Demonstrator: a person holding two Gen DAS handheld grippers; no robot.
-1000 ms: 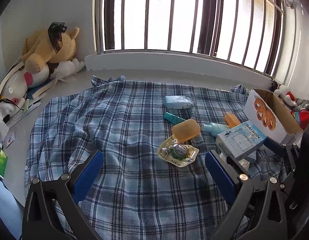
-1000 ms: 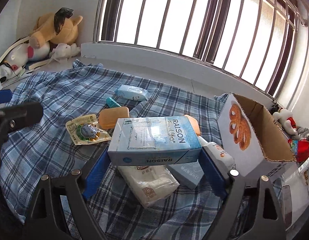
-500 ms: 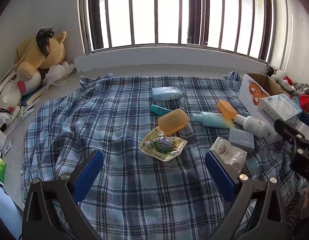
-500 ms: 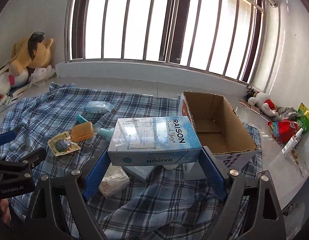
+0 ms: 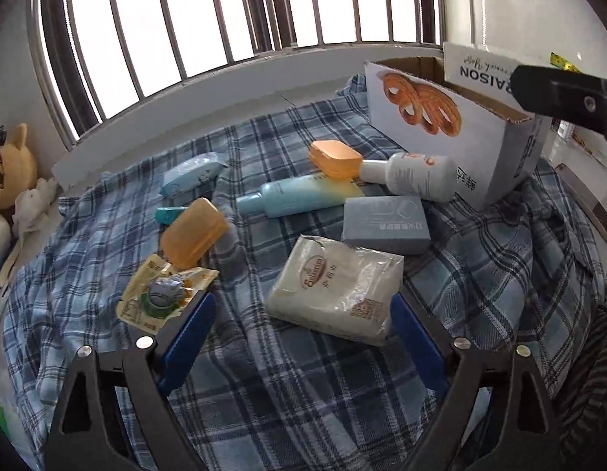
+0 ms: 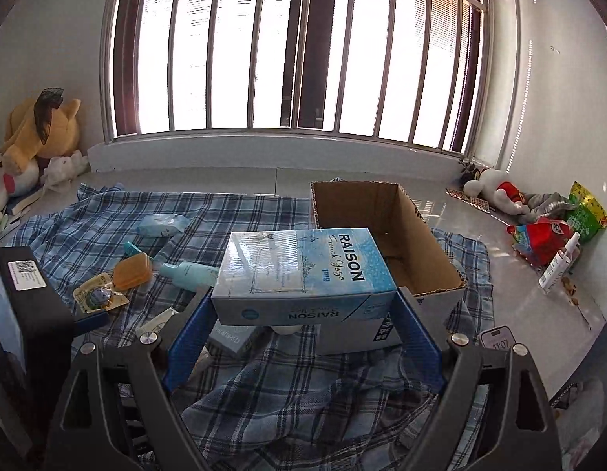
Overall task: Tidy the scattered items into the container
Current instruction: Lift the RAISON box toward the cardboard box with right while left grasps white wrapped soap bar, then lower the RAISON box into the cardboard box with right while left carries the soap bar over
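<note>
From the left wrist, the left gripper (image 5: 301, 327) hangs spread wide and empty over the plaid cloth (image 5: 303, 384) — its blue fingers (image 5: 187, 331) flank a white tissue pack (image 5: 335, 288), possibly without touching it. From the right wrist, the right gripper (image 6: 303, 327) grips the blue RAISON box (image 6: 303, 274), held level just before the open cardboard box (image 6: 433, 253) — other items lie scattered to its left.

"RAISON French Yogo" runs across the top of the blue box (image 6: 303, 271), "RAISON" again upside down on its front. The tissue pack (image 5: 335, 286) reads something like "Sanitarian", too small to confirm. The phone (image 6: 496, 339) shows 11:07.
</note>
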